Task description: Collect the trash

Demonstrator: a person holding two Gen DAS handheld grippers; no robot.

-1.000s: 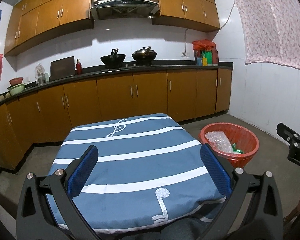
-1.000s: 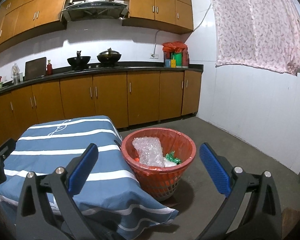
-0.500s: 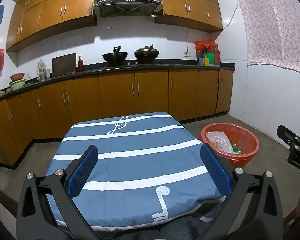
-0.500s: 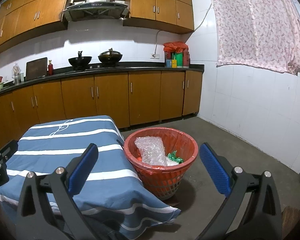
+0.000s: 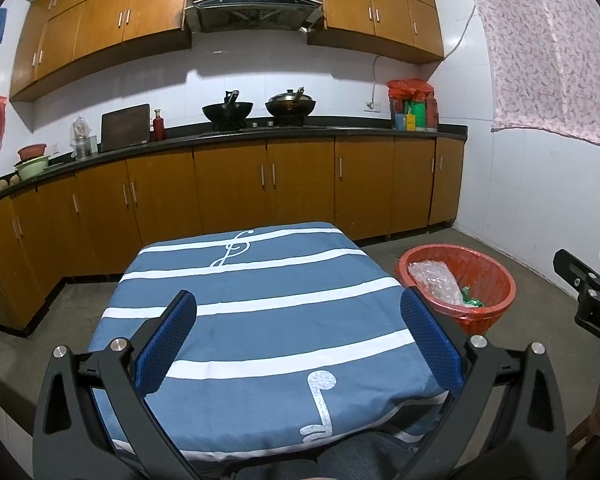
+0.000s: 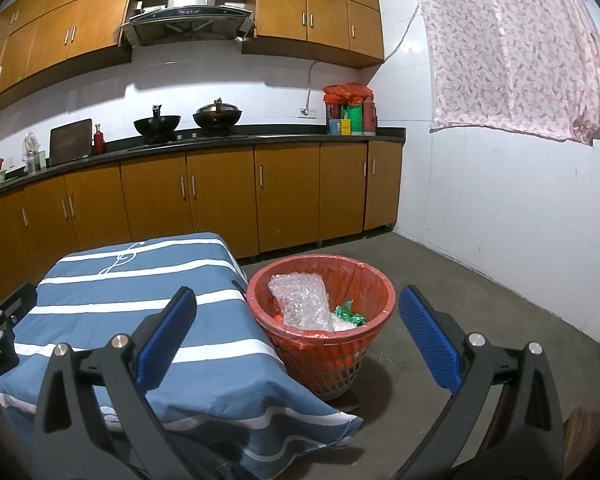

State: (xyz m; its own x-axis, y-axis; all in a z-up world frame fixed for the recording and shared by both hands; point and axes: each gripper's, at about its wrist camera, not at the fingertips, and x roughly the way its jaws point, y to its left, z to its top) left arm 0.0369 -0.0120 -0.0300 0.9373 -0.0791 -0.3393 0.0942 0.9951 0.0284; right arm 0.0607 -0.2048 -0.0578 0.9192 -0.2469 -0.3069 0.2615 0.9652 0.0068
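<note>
- Above the near edge of the table, I am seeing the left gripper (image 5: 298,338) hanging with its blue pads spread wide and nothing between them.
- The striped blue cloth (image 5: 260,320) is covering the table and is lying bare on top in both views.
- To the right, I am watching the right gripper (image 6: 298,336) hanging over the gap between table and basket, jaws equally wide and gripping nothing.
- The red basket (image 6: 374,280) is standing on the floor just beside the table's right edge, lined with a red bag.
- The trash is lying inside it: a bubble wrap sheet (image 6: 302,300) is leaning against the inner wall, and a green wrapper (image 6: 350,313) is sitting beside it.
- Along the back wall, two woks (image 5: 228,110) are sitting on the counter under the hood.
</note>
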